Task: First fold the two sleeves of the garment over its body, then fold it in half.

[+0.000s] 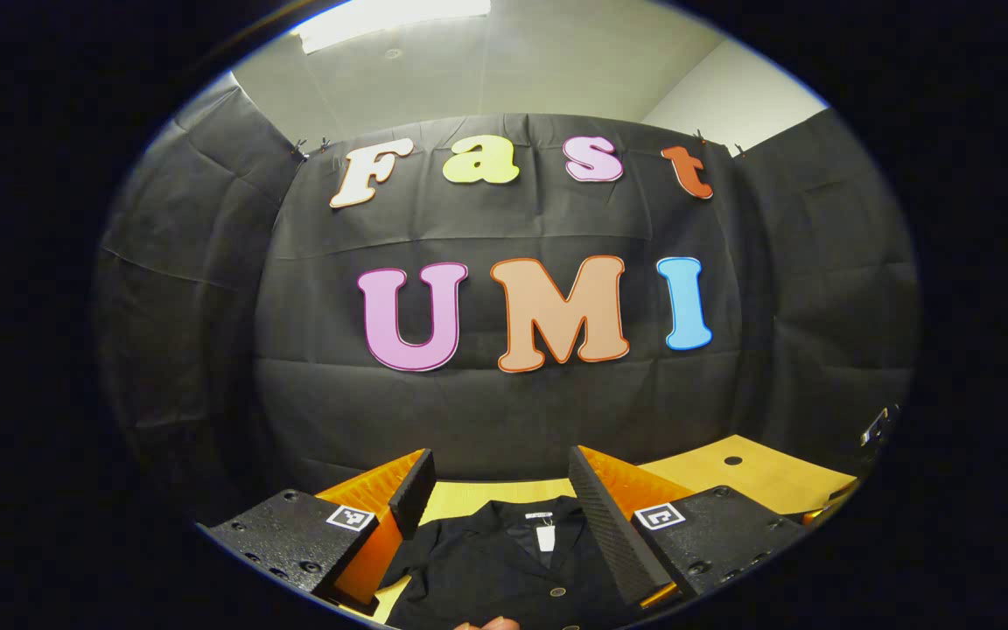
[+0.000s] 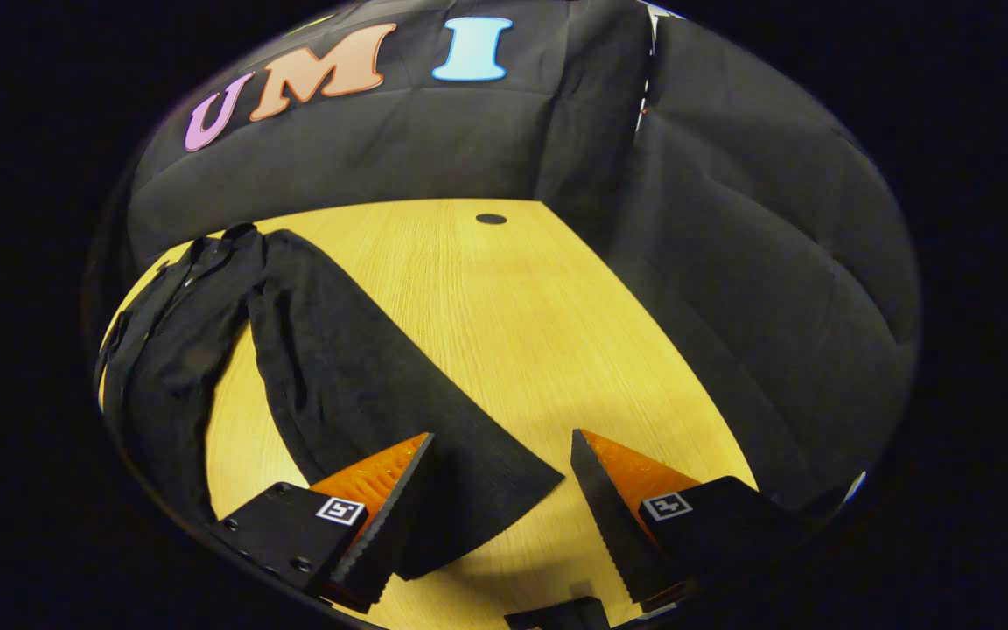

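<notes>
The wooden surface [image 2: 504,315] carries a black button-front shirt [image 1: 504,569] at bottom centre of the left gripper view — one sleeve [image 2: 364,394] stretches toward lower centre. Left claw [image 1: 495,490] and right claw [image 2: 500,490] gape wide, holding nothing.

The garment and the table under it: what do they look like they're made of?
The garment looks like a thin woven fabric, matte black: it lies limp with soft creases, and its sleeve ends in a clean straight cuff. In the left gripper view it shows a collar, small buttons and a white tag. The table looks like light wood or wood-grain laminate, smooth with fine straight grain; which one, I can't tell.
</notes>
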Tool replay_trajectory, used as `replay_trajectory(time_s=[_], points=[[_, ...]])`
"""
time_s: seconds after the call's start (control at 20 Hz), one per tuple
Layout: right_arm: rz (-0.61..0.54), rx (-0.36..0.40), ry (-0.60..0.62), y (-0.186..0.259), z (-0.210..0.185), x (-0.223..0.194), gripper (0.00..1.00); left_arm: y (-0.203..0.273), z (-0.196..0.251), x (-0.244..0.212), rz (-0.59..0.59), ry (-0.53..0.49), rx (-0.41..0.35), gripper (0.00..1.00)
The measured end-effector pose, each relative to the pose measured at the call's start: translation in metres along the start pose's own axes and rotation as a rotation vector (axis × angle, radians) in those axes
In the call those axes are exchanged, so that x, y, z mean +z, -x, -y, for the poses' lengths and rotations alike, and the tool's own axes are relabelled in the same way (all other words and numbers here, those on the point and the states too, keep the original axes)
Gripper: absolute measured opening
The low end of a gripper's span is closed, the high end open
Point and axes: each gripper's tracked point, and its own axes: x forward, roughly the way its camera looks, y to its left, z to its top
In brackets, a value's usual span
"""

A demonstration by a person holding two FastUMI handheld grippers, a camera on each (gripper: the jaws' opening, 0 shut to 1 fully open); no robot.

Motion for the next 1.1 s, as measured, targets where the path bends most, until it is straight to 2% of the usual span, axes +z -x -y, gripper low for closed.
replay_trajectory(time_s=[0.05, 0.2, 0.3, 0.45, 0.55, 0.6, 0.65, 0.8, 0.85, 0.9, 0.95, 1.1], points=[[-0.053, 0.022, 0.015, -0.001, -0.001, -0.009, 0.99, -0.001, 0.002, -0.001, -0.003, -0.002, 0.003, 0.92], [-0.097, 0.080, -0.044, -0.003, -0.002, -0.012, 0.98, -0.003, 0.008, -0.003, -0.010, -0.004, 0.015, 0.92], [-0.082, 0.107, -0.088, -0.005, -0.002, -0.007, 0.97, -0.004, 0.011, -0.006, -0.015, 0.000, 0.023, 0.92], [-0.092, 0.140, -0.048, -0.007, -0.009, -0.009, 0.92, -0.007, 0.021, -0.006, -0.020, 0.006, 0.026, 0.92], [-0.078, 0.168, -0.019, -0.007, -0.017, -0.007, 0.77, -0.007, 0.024, -0.006, -0.020, 0.002, 0.029, 0.92], [-0.074, 0.180, -0.007, -0.006, -0.021, -0.007, 0.63, -0.008, 0.025, -0.006, -0.020, 0.001, 0.033, 0.92], [-0.067, 0.199, -0.003, -0.006, -0.026, -0.007, 0.55, -0.007, 0.027, -0.006, -0.020, 0.001, 0.038, 0.92], [-0.074, 0.201, -0.067, -0.005, -0.034, -0.006, 0.12, -0.005, 0.029, -0.009, -0.028, 0.006, 0.052, 0.92], [-0.076, 0.199, -0.089, -0.006, -0.034, -0.006, 0.11, -0.004, 0.029, -0.009, -0.028, 0.009, 0.056, 0.92], [-0.088, 0.200, -0.101, -0.002, -0.037, -0.006, 0.05, -0.001, 0.027, -0.008, -0.024, 0.012, 0.060, 0.92], [-0.098, 0.206, -0.112, 0.001, -0.039, -0.005, 0.05, 0.002, 0.025, -0.006, -0.019, 0.014, 0.063, 0.92], [-0.058, 0.271, -0.111, 0.019, -0.071, 0.017, 0.03, 0.007, 0.010, -0.001, 0.012, -0.002, 0.071, 0.95]])
